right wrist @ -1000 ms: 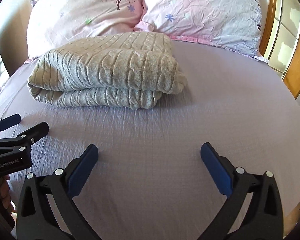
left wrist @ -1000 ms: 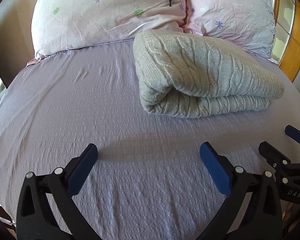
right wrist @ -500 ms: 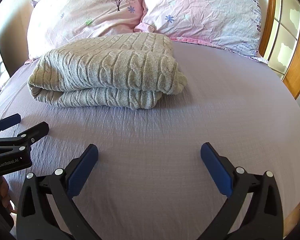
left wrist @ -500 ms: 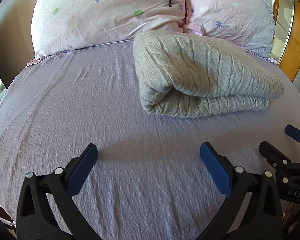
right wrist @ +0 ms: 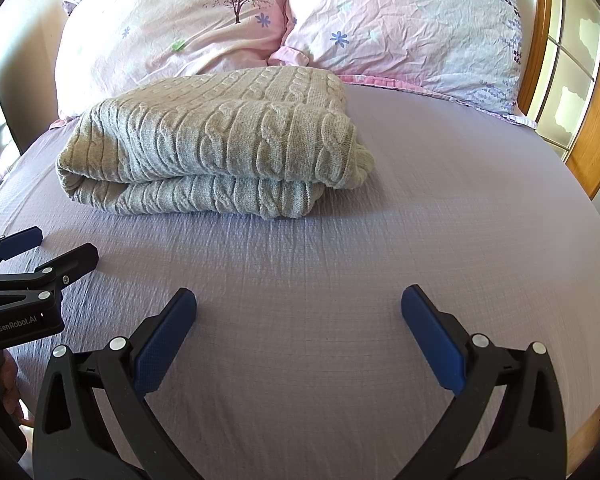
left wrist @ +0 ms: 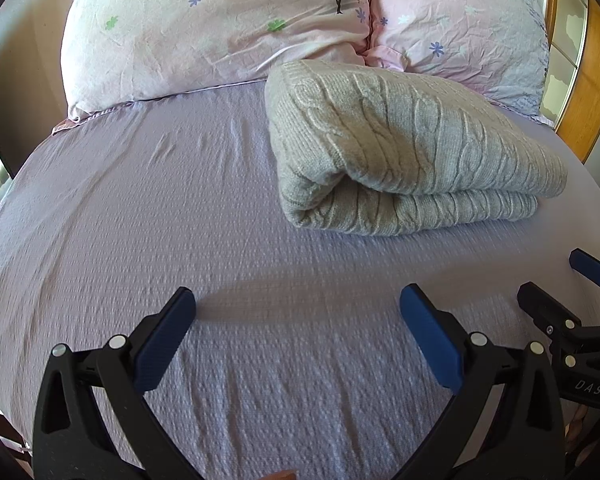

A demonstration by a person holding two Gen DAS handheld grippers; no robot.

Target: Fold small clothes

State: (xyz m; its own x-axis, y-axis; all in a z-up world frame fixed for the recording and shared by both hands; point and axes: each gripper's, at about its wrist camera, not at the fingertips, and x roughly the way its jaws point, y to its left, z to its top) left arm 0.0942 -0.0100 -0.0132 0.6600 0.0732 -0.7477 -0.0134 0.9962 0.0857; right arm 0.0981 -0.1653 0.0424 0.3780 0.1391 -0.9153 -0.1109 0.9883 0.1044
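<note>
A beige cable-knit sweater (left wrist: 404, 152) lies folded into a thick bundle on the lilac bed sheet (left wrist: 180, 208), near the pillows. It also shows in the right wrist view (right wrist: 216, 148). My left gripper (left wrist: 298, 316) is open and empty, hovering over the sheet well in front of the sweater. My right gripper (right wrist: 299, 316) is open and empty, also over bare sheet in front of the sweater. Each gripper appears at the edge of the other's view: the right one (left wrist: 560, 284) and the left one (right wrist: 44, 252).
Two pink floral pillows (left wrist: 220, 28) (right wrist: 408, 28) lie at the head of the bed behind the sweater. A wooden-framed panel (right wrist: 572, 92) stands at the right. The bed's edge curves down at left and right.
</note>
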